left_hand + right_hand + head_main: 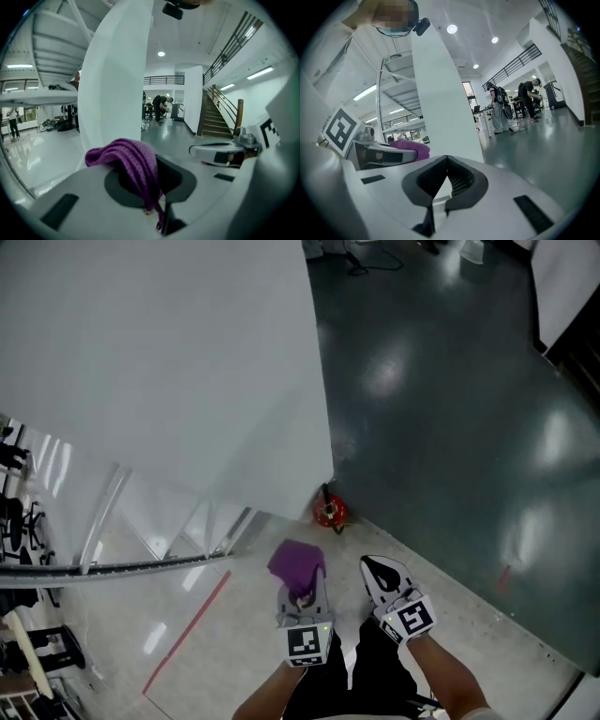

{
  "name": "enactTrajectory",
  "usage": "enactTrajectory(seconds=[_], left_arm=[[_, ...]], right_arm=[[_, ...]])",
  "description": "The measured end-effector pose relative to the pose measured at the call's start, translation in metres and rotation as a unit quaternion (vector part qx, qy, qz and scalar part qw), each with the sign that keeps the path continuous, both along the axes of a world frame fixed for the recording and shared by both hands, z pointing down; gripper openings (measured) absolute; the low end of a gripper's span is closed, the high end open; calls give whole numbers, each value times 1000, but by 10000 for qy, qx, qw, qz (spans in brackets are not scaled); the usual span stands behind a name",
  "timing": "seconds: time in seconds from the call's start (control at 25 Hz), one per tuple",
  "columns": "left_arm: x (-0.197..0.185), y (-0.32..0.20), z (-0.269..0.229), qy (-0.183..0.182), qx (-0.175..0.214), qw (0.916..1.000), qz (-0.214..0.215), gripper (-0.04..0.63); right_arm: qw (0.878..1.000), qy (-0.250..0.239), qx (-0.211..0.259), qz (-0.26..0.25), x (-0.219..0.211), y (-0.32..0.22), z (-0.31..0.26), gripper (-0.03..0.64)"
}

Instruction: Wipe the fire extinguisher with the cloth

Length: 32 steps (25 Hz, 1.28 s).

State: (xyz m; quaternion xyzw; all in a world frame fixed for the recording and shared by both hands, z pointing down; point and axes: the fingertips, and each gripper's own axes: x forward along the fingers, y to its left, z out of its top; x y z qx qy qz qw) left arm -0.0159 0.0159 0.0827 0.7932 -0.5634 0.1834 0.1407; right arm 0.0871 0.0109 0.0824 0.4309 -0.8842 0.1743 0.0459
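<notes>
Seen from above in the head view, the red fire extinguisher stands on the floor at the foot of a white pillar's corner. It is far below both grippers and appears in neither gripper view. My left gripper is shut on a purple cloth, which bunches over the jaws and hangs between them. Just to its right, my right gripper is held beside it. Its jaws meet at the tips with nothing between them. The cloth also shows at the left of the right gripper view.
A broad white pillar rises at the left of the grippers. The floor turns from pale tile with a red tape line to dark green. A staircase and several people at desks are far off.
</notes>
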Motion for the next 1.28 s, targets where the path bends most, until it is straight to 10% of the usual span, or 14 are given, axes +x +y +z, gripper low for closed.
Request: enactTrajectory(seconds=[0.48,1.28], left_arm=[[17,31,-200,290,973,9947,131,52],[3,75,-224,417,1221,9916,-75,52]], right_arm=[[9987,-55,346,361,7,32,-212,14],[9982,117,514,282,-5,88,-223,14]])
